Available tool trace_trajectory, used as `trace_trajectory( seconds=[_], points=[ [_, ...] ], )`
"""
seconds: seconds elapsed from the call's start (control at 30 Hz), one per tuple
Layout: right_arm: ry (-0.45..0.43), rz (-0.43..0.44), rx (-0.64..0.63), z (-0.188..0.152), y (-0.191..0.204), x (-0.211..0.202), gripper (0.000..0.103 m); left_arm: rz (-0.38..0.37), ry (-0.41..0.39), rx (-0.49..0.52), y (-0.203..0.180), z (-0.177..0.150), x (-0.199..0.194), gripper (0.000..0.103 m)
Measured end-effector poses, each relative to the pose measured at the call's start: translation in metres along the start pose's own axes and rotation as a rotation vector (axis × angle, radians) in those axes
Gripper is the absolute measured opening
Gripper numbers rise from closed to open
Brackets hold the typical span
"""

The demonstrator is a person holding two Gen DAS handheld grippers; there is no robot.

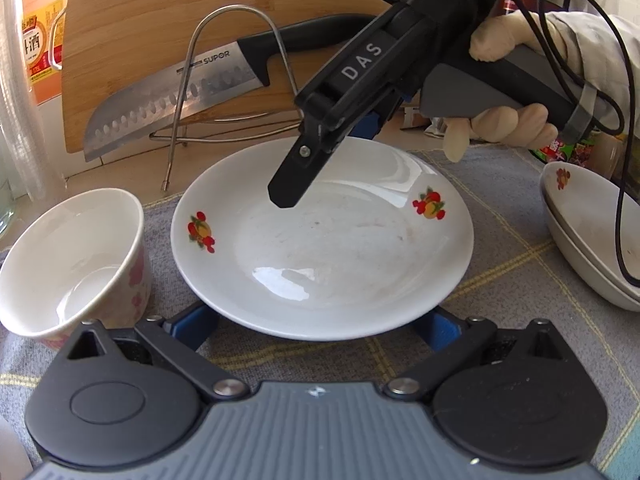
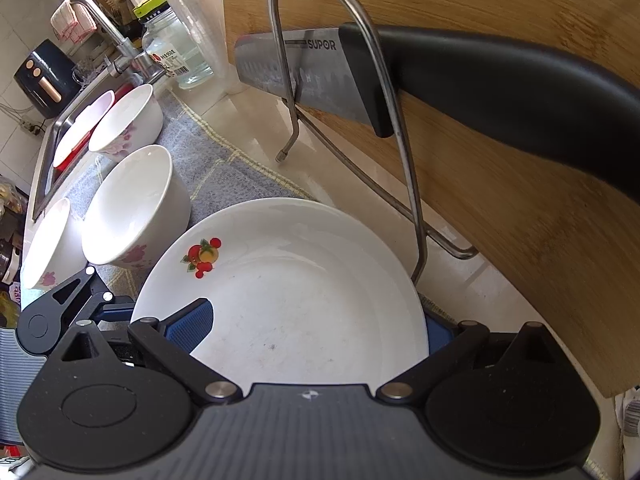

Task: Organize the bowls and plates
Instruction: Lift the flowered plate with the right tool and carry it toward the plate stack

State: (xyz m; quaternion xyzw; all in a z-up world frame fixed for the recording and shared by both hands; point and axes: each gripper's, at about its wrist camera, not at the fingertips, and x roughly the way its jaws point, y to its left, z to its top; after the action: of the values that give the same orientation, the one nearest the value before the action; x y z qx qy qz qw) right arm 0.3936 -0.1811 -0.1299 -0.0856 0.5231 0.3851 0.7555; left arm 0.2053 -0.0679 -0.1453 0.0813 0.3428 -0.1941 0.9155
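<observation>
The white plate (image 1: 324,248) with fruit prints lies on the grey checked cloth (image 1: 500,240), in front of the wire rack (image 1: 236,80) that holds a knife (image 1: 180,96) against the wooden board (image 1: 160,20).

The left gripper (image 1: 316,324) has its fingers spread wide on both sides of the plate's near rim; the blue pads are mostly hidden under the rim, so I cannot tell if they touch it.

The right gripper (image 2: 316,320) is also wide open around the plate's edge. Its left pad (image 2: 190,326) lies over the plate, and the right pad is nearly hidden behind the rim.

Left of the plate stand bowls with pink flowers (image 2: 136,208); one is cut off by the frame. Right of the plate, two stacked dishes (image 1: 588,240) are only partly visible.
</observation>
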Motion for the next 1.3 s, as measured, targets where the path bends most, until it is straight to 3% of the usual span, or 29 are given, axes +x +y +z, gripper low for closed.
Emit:
trace_trajectory(
  seconds=[0.27, 0.4, 1.3],
  points=[
    [-0.043, 0.002, 0.032, 0.002, -0.002, -0.003, 0.103, -0.010, 0.002, 0.010, 0.002, 0.001, 0.000, 0.102],
    [-0.040, -0.026, 0.009, 0.000, 0.004, 0.000, 0.103, -0.010, 0.005, 0.009, 0.002, 0.000, 0.001, 0.102],
    [-0.008, 0.000, -0.022, -0.006, 0.009, -0.001, 0.103, -0.004, 0.022, 0.044, -0.004, 0.001, -0.002, 0.102]
  ],
)
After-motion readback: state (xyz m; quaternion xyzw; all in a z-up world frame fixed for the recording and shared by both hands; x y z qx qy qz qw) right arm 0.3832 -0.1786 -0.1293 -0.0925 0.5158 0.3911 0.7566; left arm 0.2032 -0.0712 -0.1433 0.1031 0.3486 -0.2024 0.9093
